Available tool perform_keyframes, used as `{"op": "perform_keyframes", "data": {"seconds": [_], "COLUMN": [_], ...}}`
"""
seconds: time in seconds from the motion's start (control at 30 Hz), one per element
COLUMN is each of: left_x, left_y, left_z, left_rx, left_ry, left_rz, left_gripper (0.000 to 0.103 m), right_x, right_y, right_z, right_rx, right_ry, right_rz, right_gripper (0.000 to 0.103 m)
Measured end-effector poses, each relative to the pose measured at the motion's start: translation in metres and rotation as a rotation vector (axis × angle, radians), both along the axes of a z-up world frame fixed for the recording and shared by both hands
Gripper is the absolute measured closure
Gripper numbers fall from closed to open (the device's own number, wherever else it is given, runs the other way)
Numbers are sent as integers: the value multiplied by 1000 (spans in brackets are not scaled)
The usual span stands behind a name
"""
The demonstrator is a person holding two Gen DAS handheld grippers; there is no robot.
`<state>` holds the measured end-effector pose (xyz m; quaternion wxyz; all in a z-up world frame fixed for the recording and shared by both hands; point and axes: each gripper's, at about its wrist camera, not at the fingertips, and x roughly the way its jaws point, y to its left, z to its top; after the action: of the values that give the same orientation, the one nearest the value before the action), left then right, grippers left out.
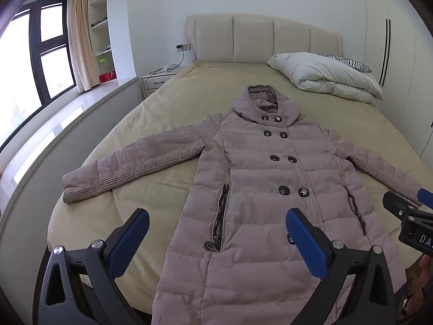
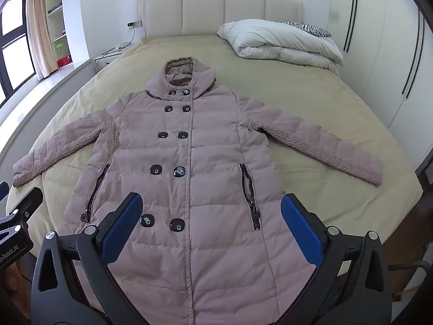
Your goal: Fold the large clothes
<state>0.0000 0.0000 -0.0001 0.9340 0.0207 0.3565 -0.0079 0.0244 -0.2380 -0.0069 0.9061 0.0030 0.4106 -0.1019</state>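
I see the quilted coat (image 2: 189, 162) spread flat on the bed (image 2: 311, 103), and both my left gripper (image 1: 217, 227) and right gripper (image 2: 211, 211) hover with fingers wide apart, holding nothing.

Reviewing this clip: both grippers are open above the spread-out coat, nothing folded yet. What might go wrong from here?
1. The puffy quilted coat is thick, so a pinch by the open left gripper or right gripper may catch only the top layer, and a fold may spring back.
2. The sleeves lie spread far to each side; one dragged inward may bunch up.
3. The duvet lies near the hood, and the coat could snag on it if pushed upward.
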Motion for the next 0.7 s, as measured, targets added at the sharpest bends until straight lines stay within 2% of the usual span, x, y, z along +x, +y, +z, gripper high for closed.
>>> {"op": "perform_keyframes", "data": {"seconds": [0.7], "left_x": [1], "left_y": [4], "left_z": [-4], "left_rx": [-11], "left_ry": [20], "left_rz": [3], "left_gripper": [0], "right_x": [0], "right_y": [1], "right_z": [-3], "right_rx": [6], "right_ry": [8], "right_rz": [2], "right_gripper": [0]}}
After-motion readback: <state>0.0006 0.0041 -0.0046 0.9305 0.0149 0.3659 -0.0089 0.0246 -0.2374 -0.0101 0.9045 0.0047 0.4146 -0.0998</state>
